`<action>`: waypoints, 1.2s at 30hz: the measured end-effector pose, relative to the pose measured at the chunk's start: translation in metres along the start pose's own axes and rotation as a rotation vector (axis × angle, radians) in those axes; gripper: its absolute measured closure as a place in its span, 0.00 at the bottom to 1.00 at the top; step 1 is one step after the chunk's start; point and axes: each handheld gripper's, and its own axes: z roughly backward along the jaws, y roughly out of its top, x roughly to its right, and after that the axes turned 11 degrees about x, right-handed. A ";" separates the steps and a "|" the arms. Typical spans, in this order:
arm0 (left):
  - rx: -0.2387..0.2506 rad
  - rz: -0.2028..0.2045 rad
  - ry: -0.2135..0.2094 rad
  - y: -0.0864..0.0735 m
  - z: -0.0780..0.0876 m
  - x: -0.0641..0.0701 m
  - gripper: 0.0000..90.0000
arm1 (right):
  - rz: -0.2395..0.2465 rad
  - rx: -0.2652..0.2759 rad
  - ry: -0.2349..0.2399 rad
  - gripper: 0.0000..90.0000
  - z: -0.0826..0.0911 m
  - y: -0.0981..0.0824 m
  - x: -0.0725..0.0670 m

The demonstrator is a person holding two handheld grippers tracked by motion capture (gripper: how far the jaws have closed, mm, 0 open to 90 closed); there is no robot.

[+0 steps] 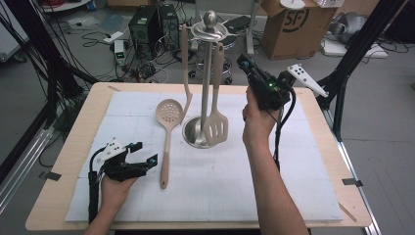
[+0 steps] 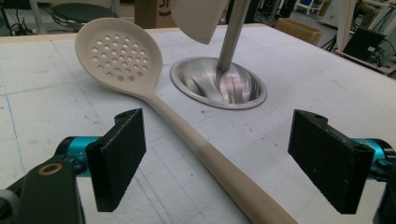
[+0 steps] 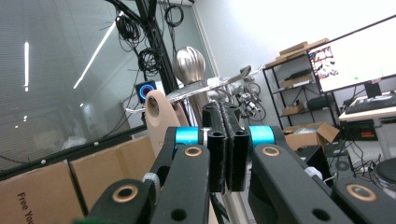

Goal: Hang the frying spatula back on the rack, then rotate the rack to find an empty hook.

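between the wide-open jaws of the left gripper (image 1: 139,152) lies the skimmer (image 1: 168,131) handle, flat on the mat, not yet pinched. right gripper (image 1: 244,62) is clamped empty, beside the rack (image 1: 207,73). next, probably: close on handle, lift to hang.

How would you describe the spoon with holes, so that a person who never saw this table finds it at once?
Start at the steel rack standing in the middle of the white mat. Just left of its round base, one beige utensil lies flat on the mat, its handle pointing toward the person. This is the skimmer: its round head is full of small holes, and it lies down, while the slotted turner and the other utensil hang from the rack.
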 end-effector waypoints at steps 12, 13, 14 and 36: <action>0.003 0.002 0.001 0.000 0.000 0.000 0.22 | -0.018 0.004 0.012 1.00 -0.014 0.005 -0.003; 0.005 0.006 -0.001 0.000 0.000 0.000 0.22 | -0.020 -0.001 0.016 1.00 -0.015 0.004 -0.005; 0.003 0.005 -0.003 0.000 0.000 0.000 0.22 | -0.018 -0.003 0.021 1.00 -0.017 0.004 -0.006; 0.004 0.003 0.001 0.001 0.000 0.001 0.22 | 0.007 -0.038 0.058 1.00 -0.030 -0.004 -0.024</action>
